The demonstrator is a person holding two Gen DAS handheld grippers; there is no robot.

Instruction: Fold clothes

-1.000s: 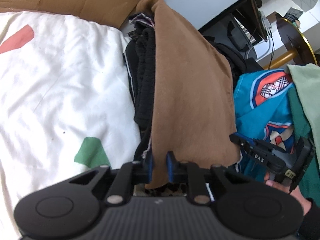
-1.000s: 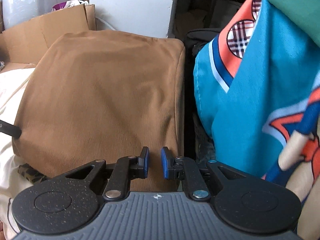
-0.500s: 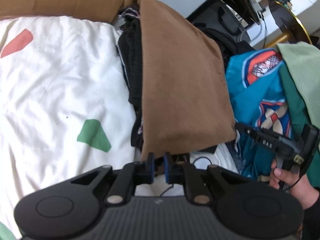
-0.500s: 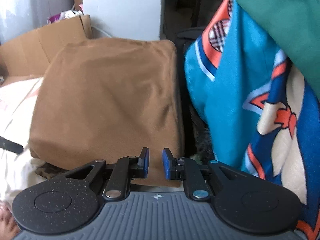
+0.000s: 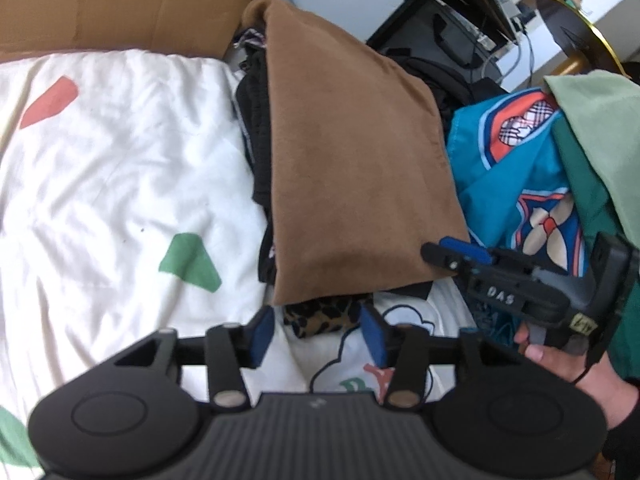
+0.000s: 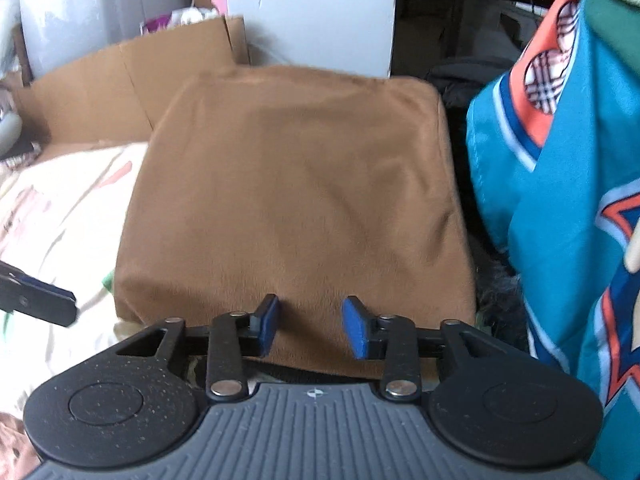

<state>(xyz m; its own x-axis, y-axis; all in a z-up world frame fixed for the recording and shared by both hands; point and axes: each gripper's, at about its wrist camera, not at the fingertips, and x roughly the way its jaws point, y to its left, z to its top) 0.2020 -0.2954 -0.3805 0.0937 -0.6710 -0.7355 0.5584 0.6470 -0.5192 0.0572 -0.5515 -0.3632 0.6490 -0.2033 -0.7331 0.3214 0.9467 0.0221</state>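
Note:
A folded brown garment [image 5: 352, 184] lies on top of a stack of dark clothes beside the white bedsheet [image 5: 100, 184]. My left gripper [image 5: 317, 336] hovers just short of its near edge. Its jaws are opening, with only leopard-print cloth [image 5: 320, 316] and a white printed garment showing below the gap. In the right wrist view, my right gripper [image 6: 313, 326] sits over the near edge of the brown garment [image 6: 300, 200]. Its jaws are opening too, and the pads stand clear of the cloth. A hand [image 5: 568, 364] holds the right gripper [image 5: 460, 254] at the garment's right corner.
A teal patterned garment [image 6: 560, 208] hangs close on the right, with green cloth [image 5: 592, 120] over it. Cardboard [image 5: 120, 4] stands behind the bed. Dark furniture and cables [image 5: 460, 40] fill the back right. The left gripper's fingertip [image 6: 40, 300] shows at the left edge.
Both grippers have opened and let go of the brown garment's near edge. The left one has pulled back from it. The garment now rests flat on the stack.

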